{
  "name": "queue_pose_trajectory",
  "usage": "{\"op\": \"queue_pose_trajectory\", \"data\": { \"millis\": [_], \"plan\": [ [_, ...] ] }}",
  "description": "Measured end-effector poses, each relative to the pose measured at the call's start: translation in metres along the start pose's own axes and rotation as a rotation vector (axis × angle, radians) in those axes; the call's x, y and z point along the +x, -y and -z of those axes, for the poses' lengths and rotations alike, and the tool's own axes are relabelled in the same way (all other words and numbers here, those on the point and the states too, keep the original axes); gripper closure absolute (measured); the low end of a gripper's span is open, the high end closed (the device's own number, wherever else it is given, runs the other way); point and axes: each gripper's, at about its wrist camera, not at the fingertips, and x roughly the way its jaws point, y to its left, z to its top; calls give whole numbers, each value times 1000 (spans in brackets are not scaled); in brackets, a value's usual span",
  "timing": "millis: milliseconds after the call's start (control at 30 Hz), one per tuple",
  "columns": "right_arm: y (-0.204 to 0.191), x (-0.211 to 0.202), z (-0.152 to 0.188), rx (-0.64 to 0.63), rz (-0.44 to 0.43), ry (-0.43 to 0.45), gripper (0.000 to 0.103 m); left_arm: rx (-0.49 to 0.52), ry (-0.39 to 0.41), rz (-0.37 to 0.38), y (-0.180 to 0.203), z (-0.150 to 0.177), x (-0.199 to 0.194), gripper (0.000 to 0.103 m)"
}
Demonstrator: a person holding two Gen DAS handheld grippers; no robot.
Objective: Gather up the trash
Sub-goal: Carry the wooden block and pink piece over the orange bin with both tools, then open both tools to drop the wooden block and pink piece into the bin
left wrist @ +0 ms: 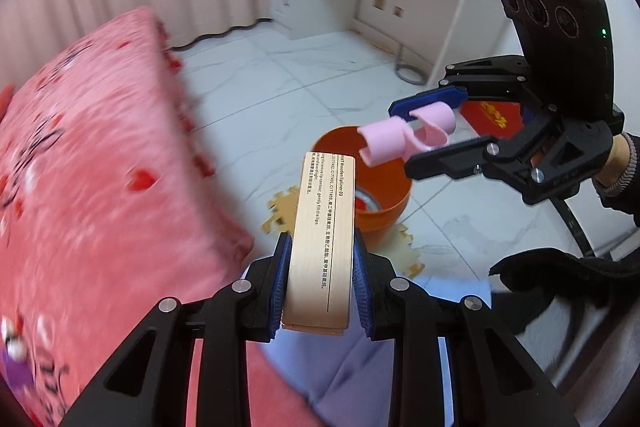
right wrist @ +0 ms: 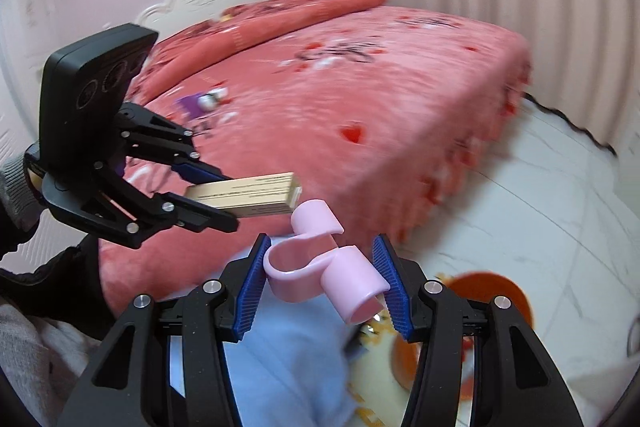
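Two pieces of trash are in hand and neither is in the bin yet. The left gripper [left wrist: 318, 281] is clamped on a slim beige cardboard box [left wrist: 324, 239] printed as a wooden lipliner package; its blue pads press both long sides, and the box sticks out toward the centre of the left wrist view. The right gripper [right wrist: 326, 287] grasps a pink plastic clip [right wrist: 320, 267] made of curled loops and a short tube, wedged crosswise between its pads at lower centre of the right wrist view.

In the left wrist view the orange bin [left wrist: 374, 187] stands on the white marble floor [left wrist: 280, 75] just right of centre, partly on a beige foam mat [left wrist: 280, 207]. Something red and white already lies at its bottom, though what it is cannot be told. The box's far end overlaps the bin's rim in that view, and the clip hangs over the rim's upper right edge; how high either is above it is unclear.

A pink bedspread [right wrist: 360, 99] fills the left of that view and the centre of the right wrist view, blurred.

Judging from this, pickup is done for both items; lining up over the opening and releasing remain, and whether more trash is left elsewhere cannot be seen.
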Motion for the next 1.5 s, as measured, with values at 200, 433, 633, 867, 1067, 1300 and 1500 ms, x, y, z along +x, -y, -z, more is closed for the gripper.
{"op": "queue_pose_trajectory", "data": {
  "millis": [200, 433, 633, 867, 1067, 1300, 1500],
  "plan": [
    [69, -28, 24, 121, 109, 11, 50, 75, -14, 81, 19, -46, 44, 72],
    [136, -43, 52, 242, 201, 7, 50, 104, -39, 160, 29, -82, 93, 72],
    [167, -35, 64, 295, 219, -7, 50, 115, -75, 192, 36, -100, 130, 72],
    [183, -27, 73, 325, 219, -22, 50, 102, -105, 198, 37, -115, 161, 72],
    [190, -16, 75, 345, 216, -34, 50, 90, -117, 182, 38, -116, 173, 51],
    [190, 5, 67, 337, 199, -50, 50, 78, -134, 161, 34, -112, 174, 47],
    [187, 18, 58, 331, 192, -52, 49, 59, -142, 151, 26, -108, 171, 47]
  ]
}}
